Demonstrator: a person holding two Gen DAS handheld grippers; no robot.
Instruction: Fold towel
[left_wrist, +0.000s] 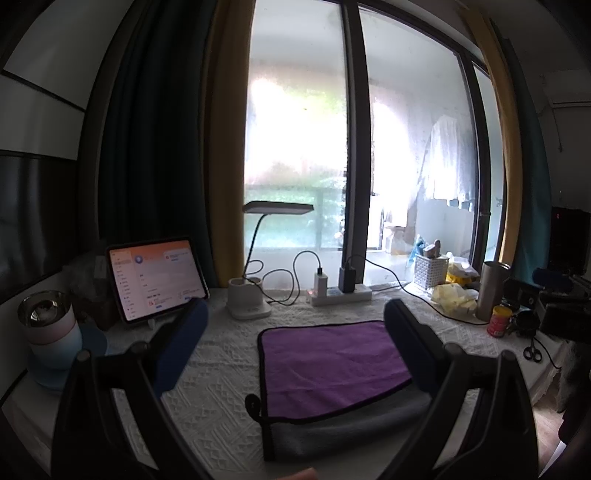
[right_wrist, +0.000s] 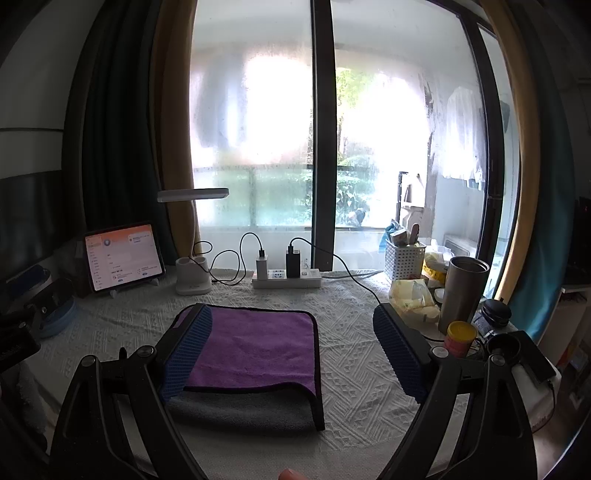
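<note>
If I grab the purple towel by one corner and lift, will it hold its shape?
Probably not. The purple towel already lies folded over, its grey underside showing at the near edge, so it should droop and unfold. It looks plush, likely light. On the textured tablecloth it would probably drag, not slide.

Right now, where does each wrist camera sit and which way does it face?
Left wrist: on the left claw, above the table's near edge, facing the window; the towel lies right of centre, tablet at left. Both blue-padded fingers show, spread apart.
Right wrist: on the right claw, further right, same heading; the towel lies left of centre, steel tumbler at right. Its fingers show, apart.
Shared: towel, tablet, desk lamp, power strip, window.
</note>
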